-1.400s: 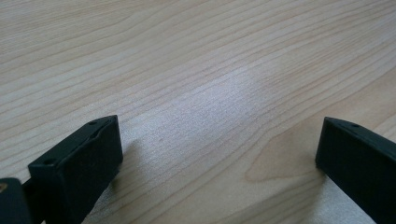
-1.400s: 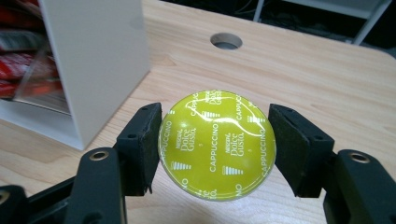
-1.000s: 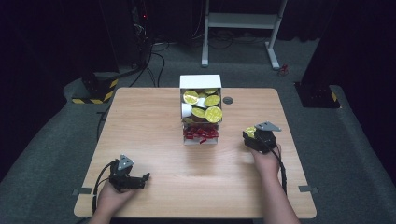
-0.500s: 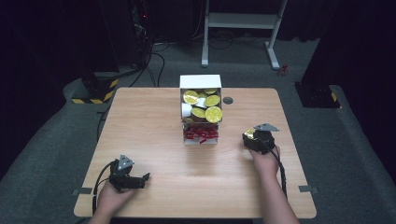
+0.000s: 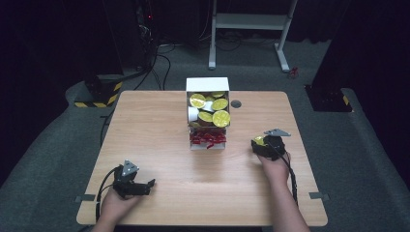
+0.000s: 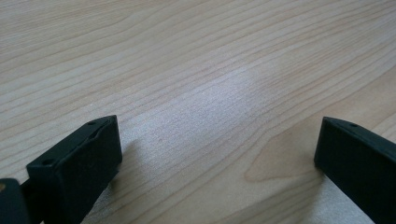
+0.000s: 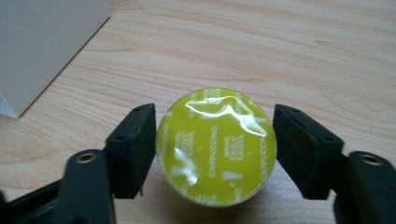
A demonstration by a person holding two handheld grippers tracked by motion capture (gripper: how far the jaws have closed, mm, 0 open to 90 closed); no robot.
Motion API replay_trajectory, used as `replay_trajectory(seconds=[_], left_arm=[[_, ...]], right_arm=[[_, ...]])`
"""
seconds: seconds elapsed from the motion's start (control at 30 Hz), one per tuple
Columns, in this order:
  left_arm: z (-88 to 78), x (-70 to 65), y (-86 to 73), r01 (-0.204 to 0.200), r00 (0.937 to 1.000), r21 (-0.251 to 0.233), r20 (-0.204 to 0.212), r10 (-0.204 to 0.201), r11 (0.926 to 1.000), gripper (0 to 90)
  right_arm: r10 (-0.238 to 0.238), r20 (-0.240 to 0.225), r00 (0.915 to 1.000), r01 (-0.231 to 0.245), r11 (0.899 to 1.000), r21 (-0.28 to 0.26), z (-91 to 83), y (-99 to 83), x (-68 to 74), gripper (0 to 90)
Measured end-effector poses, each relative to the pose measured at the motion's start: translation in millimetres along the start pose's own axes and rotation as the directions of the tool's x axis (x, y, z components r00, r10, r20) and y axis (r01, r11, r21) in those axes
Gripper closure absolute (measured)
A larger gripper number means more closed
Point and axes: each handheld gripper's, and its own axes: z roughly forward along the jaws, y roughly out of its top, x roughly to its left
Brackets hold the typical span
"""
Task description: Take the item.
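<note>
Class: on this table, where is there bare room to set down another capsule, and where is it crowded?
Bare wood lies left of the box and between left gripper and right gripper. Crowded: the box full of capsules, and around the capsule between the right jaws.

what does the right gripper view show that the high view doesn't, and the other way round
Right gripper view: the word cappuccino printed on the yellow capsule, which stands on the table between the jaws of the right gripper; these have just been opening. High view: the open top of the white box, packed with more capsules, and the left gripper. Both: yellow capsule, right gripper, white box, table.
</note>
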Motion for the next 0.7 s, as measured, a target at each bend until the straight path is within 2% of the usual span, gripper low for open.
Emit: replay_trajectory(seconds=[0.1, 0.33, 0.37, 0.53, 0.7], left_arm=[[0.0, 0.0, 0.0, 0.0, 1.0, 0.0, 0.0, 0.0, 1.0, 1.1], [0.0, 0.0, 0.0, 0.0, 1.0, 0.0, 0.0, 0.0, 1.0, 1.1], [0.0, 0.0, 0.0, 0.0, 1.0, 0.0, 0.0, 0.0, 1.0, 1.1], [0.0, -0.1, 0.0, -0.001, 1.0, 0.0, -0.001, 0.001, 1.0, 1.1], [0.0, 0.0, 0.0, -0.001, 1.0, 0.0, 0.0, 0.001, 1.0, 1.1]], right_arm=[[-0.006, -0.013, 0.9999, 0.006, 1.0, -0.015, -1.1, 1.2, -0.1, 26.4], [0.022, -0.038, 0.999, -0.024, 0.999, -0.048, -7.4, 6.8, 4.0, 22.6], [0.01, -0.041, 0.9991, -0.012, 0.998, -0.054, -7.9, 7.9, 4.2, 22.6], [0.017, -0.05, 0.9986, -0.021, 0.997, -0.075, -13.9, 11.3, 6.0, 22.2], [0.0, -0.056, 0.9985, -0.005, 0.996, -0.094, -21.9, 13.5, 9.6, 20.9]])
